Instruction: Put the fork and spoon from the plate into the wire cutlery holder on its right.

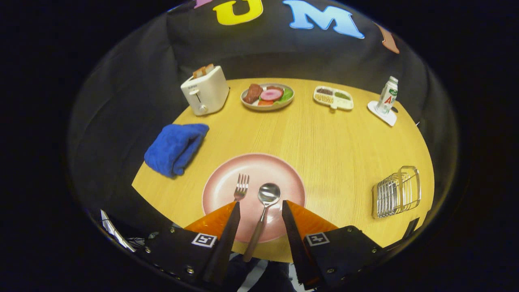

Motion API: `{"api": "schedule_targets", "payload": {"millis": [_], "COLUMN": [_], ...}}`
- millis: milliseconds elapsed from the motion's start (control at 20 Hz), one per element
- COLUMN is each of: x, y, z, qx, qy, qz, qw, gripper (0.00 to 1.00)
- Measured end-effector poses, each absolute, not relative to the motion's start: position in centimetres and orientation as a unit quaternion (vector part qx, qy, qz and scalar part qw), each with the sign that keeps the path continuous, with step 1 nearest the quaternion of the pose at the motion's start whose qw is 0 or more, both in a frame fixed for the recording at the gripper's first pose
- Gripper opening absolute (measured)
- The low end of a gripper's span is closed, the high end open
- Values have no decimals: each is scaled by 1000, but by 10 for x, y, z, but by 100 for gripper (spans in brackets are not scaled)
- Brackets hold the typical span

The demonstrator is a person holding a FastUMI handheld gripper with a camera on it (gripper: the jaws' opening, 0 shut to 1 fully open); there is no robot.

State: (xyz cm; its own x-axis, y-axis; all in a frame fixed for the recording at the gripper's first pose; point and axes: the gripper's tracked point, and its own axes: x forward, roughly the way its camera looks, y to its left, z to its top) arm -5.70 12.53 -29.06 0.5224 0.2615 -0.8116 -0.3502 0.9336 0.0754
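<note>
A pink plate (227, 178) lies on the round wooden table, just ahead of my fingers. On it rest a metal fork (241, 187) and a spoon (268, 194) with a wooden handle, side by side, heads pointing away from me. My gripper (260, 206) is open above the near part of the plate. The spoon's handle runs between the two fingers without touching them, and the fork's handle is hidden behind the left finger. The wire cutlery holder (396, 192) stands to the right of the plate near the table's edge.
A blue cloth (175, 148) lies left of the plate at the table's edge. At the far side stand a toaster (205, 90), a plate of food (267, 96), a divided snack tray (333, 97) and a bottle on a coaster (387, 97).
</note>
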Motion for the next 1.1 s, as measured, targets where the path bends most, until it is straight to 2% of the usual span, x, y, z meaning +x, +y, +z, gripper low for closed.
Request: {"api": "schedule_targets", "payload": {"millis": [300,400,500,900,950,1000,1100], "x": [-70,-72,-71,-73,-72,-70,-69], "y": [123,126,125,128,125,127,129], "z": [-330,-337,-341,-356,-361,-345,-351], "qx": [-51,-37,-29,-20,-9,-2,18], "qy": [515,529,538,568,558,566,571], "qz": [164,161,155,154,137,143,144], "qw": [840,832,828,808,818,812,808], "gripper": [65,23,25,25,25,11,11]}}
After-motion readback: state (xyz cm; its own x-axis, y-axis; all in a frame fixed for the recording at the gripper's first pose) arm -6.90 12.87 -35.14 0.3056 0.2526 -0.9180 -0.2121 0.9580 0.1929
